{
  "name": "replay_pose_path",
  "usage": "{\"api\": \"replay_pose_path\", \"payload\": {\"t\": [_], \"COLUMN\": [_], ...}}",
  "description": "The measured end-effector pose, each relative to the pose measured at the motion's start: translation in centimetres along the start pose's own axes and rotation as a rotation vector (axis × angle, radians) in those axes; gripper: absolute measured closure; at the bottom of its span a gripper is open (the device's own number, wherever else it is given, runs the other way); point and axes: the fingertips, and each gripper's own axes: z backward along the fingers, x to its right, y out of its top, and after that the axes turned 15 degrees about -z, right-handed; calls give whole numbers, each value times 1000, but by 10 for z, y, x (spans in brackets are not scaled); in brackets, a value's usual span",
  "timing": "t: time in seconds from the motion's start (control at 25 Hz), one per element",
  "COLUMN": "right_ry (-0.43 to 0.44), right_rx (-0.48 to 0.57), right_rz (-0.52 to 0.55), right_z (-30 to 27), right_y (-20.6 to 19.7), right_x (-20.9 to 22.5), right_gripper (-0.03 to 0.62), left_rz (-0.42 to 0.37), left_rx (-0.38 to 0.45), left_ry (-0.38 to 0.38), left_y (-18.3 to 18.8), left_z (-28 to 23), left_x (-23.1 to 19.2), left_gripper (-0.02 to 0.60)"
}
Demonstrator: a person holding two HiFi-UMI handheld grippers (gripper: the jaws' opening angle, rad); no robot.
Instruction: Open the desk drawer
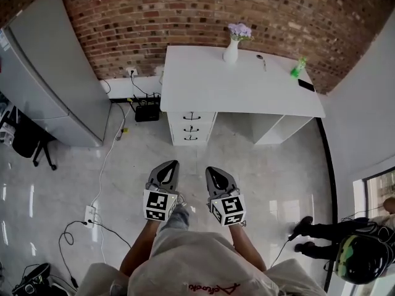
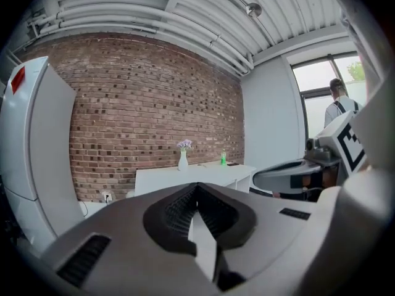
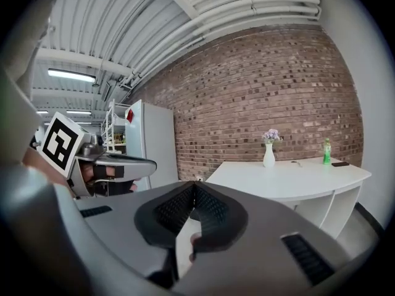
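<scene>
Room: brick wall [image 1: 185, 11] at the back, pale floor [image 1: 271, 177], white desk [image 1: 241, 85] standing against the wall
Drawers: stack of three [image 1: 191, 127] under the left end of the desk, all look closed, each with a small dark handle lying level across its front
Left gripper [image 1: 168, 165]: jaws pressed together, nothing between them
Right gripper [image 1: 214, 172]: jaws pressed together as well, empty
Relation: drawers lie straight ahead of both grippers and well apart from them; the stack is in line with the gap between the two, so neither looks clearly nearer
On desk: vase [image 1: 231, 49], green bottle [image 1: 299, 66], dark phone [image 1: 305, 85]
Left of desk: black box with cables [image 1: 147, 111], grey fridge [image 1: 55, 85]
In the way: only bare floor before the drawers
</scene>
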Motion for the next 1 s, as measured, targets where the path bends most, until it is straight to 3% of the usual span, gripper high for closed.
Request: {"api": "replay_pose_path", "payload": {"t": [0.4, 0.72, 1.0], "right_ry": [-60, -68, -12], "right_rx": [4, -20, -39], "right_rz": [32, 1, -7], "right_z": [-111, -142, -176], "right_y": [41, 44, 63], "right_x": [27, 69, 112], "right_gripper": [577, 577, 577], "left_rz": [21, -4, 4], "left_rx": [20, -8, -68], "left_ry": [-43, -32, 46], "left_y": [-4, -13, -25], "left_z": [-92, -140, -171], "left_x": [-86, -100, -95], "left_gripper": [569, 569, 569]}}
